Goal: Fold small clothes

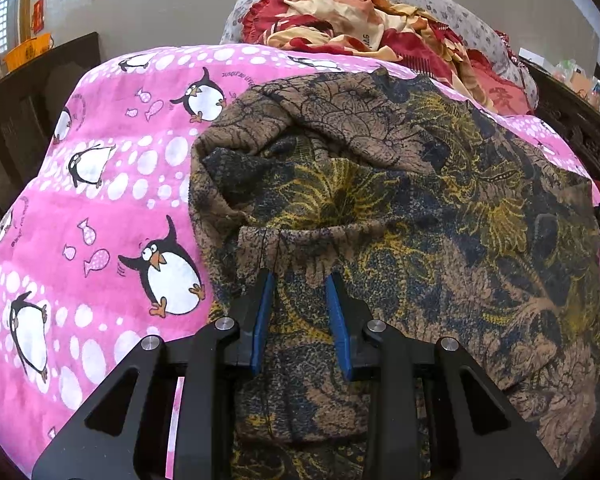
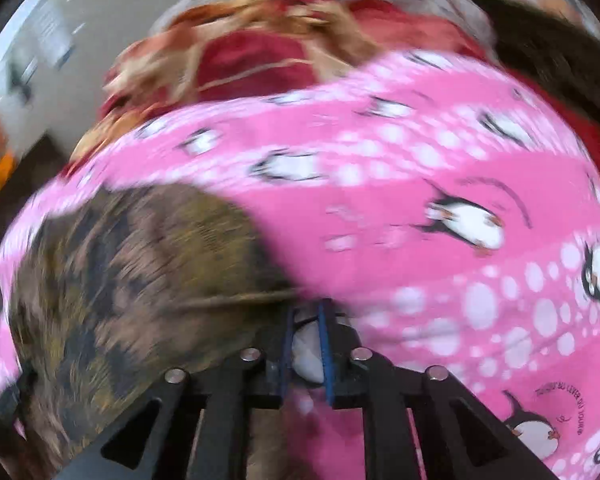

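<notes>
Nearest the left wrist lens, black left gripper (image 1: pixel 300 280) with blue-padded fingers (image 1: pixel 262 320) set apart, tips touching a gathered hem of the brown, navy and mustard floral-print knit garment (image 1: pixel 400 208), nothing clamped between them. Spread in a rumpled heap over the pink penguin-and-dot printed bedspread (image 1: pixel 100 208); crumpled and bunched at the far left corner, one folded flap lying across the middle, flatter toward the right. Dense leaf and flower pattern, yellow fronds on dark blue patches, tan ground with black line work. Beyond, a red and cream patterned blanket (image 1: pixel 340 28) piled on a grey floral pillow (image 1: pixel 460 12). Dark wooden bed frame (image 1: pixel 28 120) along the left edge. In the right wrist view, heavy motion blur: same garment (image 2: pixel 132 272) at left on the bedspread (image 2: pixel 420 200), right gripper (image 2: pixel 306 308) at its right edge, fingers (image 2: pixel 326 344) narrowly parted with pale bedspread showing between; whether cloth is pinched at the tips, cannot tell.
</notes>
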The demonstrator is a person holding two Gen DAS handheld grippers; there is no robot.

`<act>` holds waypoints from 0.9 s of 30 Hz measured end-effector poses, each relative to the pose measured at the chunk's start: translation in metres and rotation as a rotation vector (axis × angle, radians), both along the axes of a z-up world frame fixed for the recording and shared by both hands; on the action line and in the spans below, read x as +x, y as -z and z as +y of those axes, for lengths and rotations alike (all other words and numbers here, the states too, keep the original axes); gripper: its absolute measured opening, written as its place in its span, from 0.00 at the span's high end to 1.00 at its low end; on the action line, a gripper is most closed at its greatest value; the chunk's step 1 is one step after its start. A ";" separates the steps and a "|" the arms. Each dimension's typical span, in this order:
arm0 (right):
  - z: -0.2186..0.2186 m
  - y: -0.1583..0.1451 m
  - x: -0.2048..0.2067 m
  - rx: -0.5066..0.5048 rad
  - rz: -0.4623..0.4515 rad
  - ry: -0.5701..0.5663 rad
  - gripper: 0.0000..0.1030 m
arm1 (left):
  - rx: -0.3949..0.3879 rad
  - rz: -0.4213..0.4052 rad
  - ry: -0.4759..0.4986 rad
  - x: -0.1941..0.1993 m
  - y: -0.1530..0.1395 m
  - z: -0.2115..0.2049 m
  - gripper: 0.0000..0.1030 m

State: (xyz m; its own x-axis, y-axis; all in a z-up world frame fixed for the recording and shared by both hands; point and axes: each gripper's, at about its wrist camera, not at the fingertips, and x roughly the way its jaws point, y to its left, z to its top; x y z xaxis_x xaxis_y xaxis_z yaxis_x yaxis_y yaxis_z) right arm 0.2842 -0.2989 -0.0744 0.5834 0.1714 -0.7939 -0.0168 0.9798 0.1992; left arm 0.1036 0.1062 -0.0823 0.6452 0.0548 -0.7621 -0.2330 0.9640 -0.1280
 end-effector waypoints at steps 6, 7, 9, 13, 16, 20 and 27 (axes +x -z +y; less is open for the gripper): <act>0.000 -0.040 -0.043 -0.089 -0.183 -0.007 0.95 | -0.007 -0.001 0.000 0.002 0.001 0.001 0.73; 0.003 -0.046 -0.048 -0.092 -0.222 0.000 0.93 | -0.007 -0.001 0.000 0.002 0.001 0.000 0.73; 0.018 -0.060 -0.063 -0.067 -0.317 -0.007 0.93 | -0.006 0.000 0.001 0.002 0.001 0.001 0.73; 0.059 -0.041 -0.044 0.044 -0.245 -0.184 0.93 | -0.008 0.000 0.000 0.002 0.001 0.001 0.73; 0.065 0.006 -0.021 -0.084 -0.108 -0.147 0.93 | -0.010 0.001 0.002 0.002 0.001 0.000 0.73; 0.064 0.007 -0.020 -0.064 -0.122 -0.119 0.93 | -0.012 0.001 0.003 0.003 0.001 0.001 0.73; 0.086 -0.038 -0.080 -0.062 -0.211 -0.122 0.90 | -0.013 0.003 0.002 0.003 0.002 0.000 0.73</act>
State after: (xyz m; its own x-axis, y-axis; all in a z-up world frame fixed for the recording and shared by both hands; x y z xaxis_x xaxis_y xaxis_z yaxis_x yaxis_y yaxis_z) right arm 0.2042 -0.2130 -0.0361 0.7151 0.2057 -0.6680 -0.1708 0.9782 0.1185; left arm 0.1062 0.1061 -0.0840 0.6433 0.0435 -0.7644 -0.2311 0.9628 -0.1397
